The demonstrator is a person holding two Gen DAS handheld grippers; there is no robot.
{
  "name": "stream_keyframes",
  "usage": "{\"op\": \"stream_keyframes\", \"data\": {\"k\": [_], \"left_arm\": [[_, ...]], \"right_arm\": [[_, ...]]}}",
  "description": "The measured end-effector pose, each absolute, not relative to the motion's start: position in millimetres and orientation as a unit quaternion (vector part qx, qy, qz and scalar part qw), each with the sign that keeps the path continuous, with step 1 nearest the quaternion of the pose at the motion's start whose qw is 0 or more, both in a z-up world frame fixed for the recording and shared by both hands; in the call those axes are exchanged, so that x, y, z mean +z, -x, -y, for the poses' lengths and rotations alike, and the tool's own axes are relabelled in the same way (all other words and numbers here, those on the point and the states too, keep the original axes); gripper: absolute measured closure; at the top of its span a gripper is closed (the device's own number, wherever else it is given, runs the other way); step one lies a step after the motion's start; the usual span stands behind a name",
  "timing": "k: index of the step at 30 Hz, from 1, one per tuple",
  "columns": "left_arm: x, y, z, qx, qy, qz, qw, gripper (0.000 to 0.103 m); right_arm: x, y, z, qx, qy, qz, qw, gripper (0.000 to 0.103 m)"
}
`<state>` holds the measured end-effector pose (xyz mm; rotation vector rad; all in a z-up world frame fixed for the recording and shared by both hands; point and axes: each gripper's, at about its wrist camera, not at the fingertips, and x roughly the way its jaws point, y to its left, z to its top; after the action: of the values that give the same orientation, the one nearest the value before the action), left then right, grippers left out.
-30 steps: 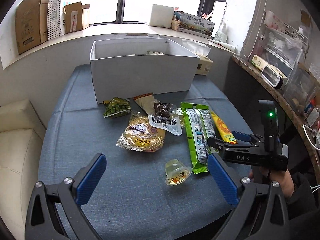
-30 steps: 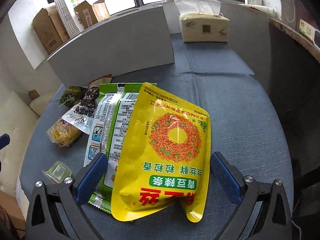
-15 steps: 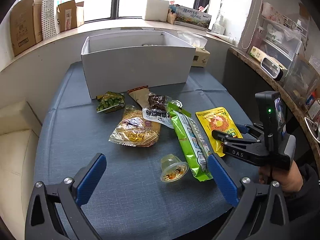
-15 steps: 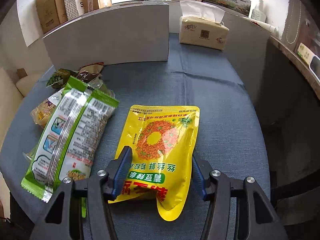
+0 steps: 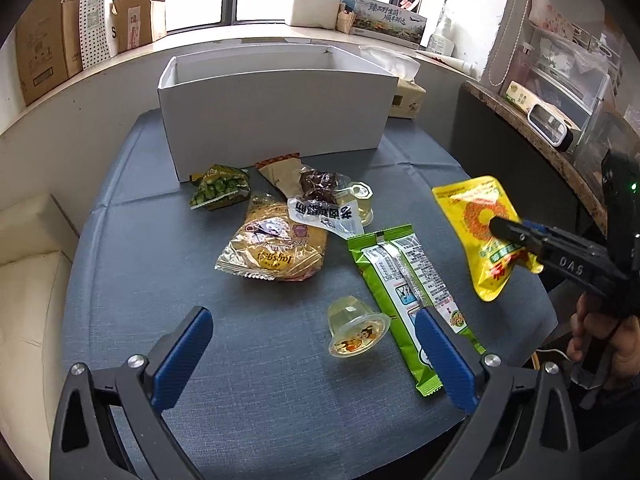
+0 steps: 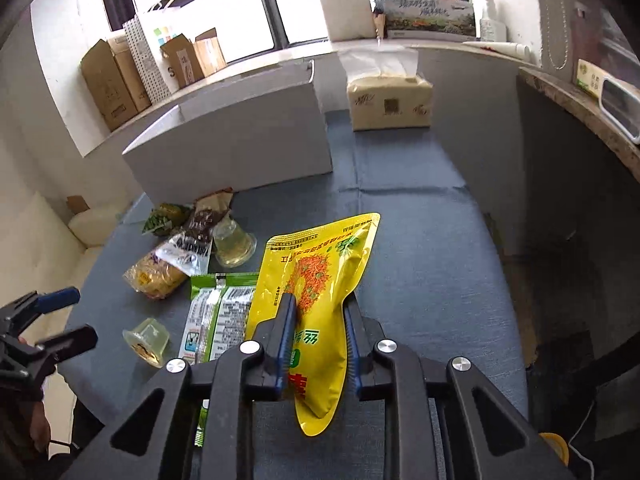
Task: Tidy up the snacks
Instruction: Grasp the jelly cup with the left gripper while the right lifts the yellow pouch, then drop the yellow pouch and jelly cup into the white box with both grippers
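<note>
My right gripper (image 6: 318,304) is shut on a yellow snack pouch (image 6: 316,276) and holds it lifted above the blue table; it also shows in the left wrist view (image 5: 480,236). My left gripper (image 5: 312,344) is open and empty above the table's near edge, just in front of a jelly cup (image 5: 356,332). A long green packet (image 5: 408,292), a golden pastry bag (image 5: 272,252), a green pea bag (image 5: 218,192), a dark date packet (image 5: 320,200) and a second jelly cup (image 5: 358,196) lie on the table. A white open box (image 5: 276,112) stands behind them.
A tissue pack (image 6: 390,100) stands right of the white box. Cardboard boxes (image 5: 44,60) sit on the windowsill. A counter with clutter (image 5: 560,120) runs along the right. A cream sofa (image 5: 28,264) is at the left.
My right gripper closed on the yellow pouch and lifted it off the table. The left gripper stayed open and drew slightly closer to the snacks.
</note>
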<state>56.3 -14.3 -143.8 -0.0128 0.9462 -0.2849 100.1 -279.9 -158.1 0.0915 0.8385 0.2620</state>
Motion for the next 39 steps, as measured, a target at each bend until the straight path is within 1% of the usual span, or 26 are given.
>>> {"op": "stream_keyframes", "data": {"k": [5,13,14,15,18,19,24,27,33,39], "left_arm": [[-164.7,-62.0,27.2,-0.144,-0.011,-0.482,0.864,0.000],[-196.2,-76.0,40.8,-0.132,-0.027,-0.510,0.850,0.000],[-197.9,-76.0,42.1,-0.126,-0.031,-0.512,0.849,0.003],[-198.4,-74.7,42.9,-0.126,-0.031,-0.510,0.850,0.007],[-197.0,-70.4,45.5,-0.134,-0.033,-0.502,0.854,0.031],[-195.4,-68.9,45.4,-0.133,-0.033,-0.497,0.857,0.052],[-189.5,-67.0,33.0,-0.124,-0.011,-0.490,0.863,0.054],[-175.5,-65.7,22.0,-0.136,0.012,-0.476,0.869,0.054],[-123.6,-66.6,2.9,-0.144,0.036,-0.427,0.892,0.054],[-70.3,-100.7,-9.3,-0.131,0.019,-0.369,0.920,0.054]], "right_arm": [[-134.7,-93.2,283.5,0.136,-0.045,-0.385,0.912,0.079],[-129.0,-86.0,282.5,0.140,-0.043,-0.380,0.913,0.079],[-130.3,-86.2,282.6,0.139,-0.044,-0.381,0.913,0.079],[-131.9,-86.6,282.1,0.141,-0.043,-0.384,0.911,0.080],[-136.4,-87.0,280.6,0.144,-0.045,-0.389,0.909,0.080],[-137.6,-87.0,280.0,0.144,-0.045,-0.390,0.908,0.080],[-140.0,-86.3,277.3,0.149,-0.045,-0.394,0.906,0.080],[-139.7,-86.3,276.9,0.151,-0.048,-0.394,0.906,0.080],[-131.7,-91.6,274.0,0.169,-0.062,-0.387,0.904,0.080],[-93.6,-119.0,256.1,0.201,-0.055,-0.346,0.915,0.080]]}}
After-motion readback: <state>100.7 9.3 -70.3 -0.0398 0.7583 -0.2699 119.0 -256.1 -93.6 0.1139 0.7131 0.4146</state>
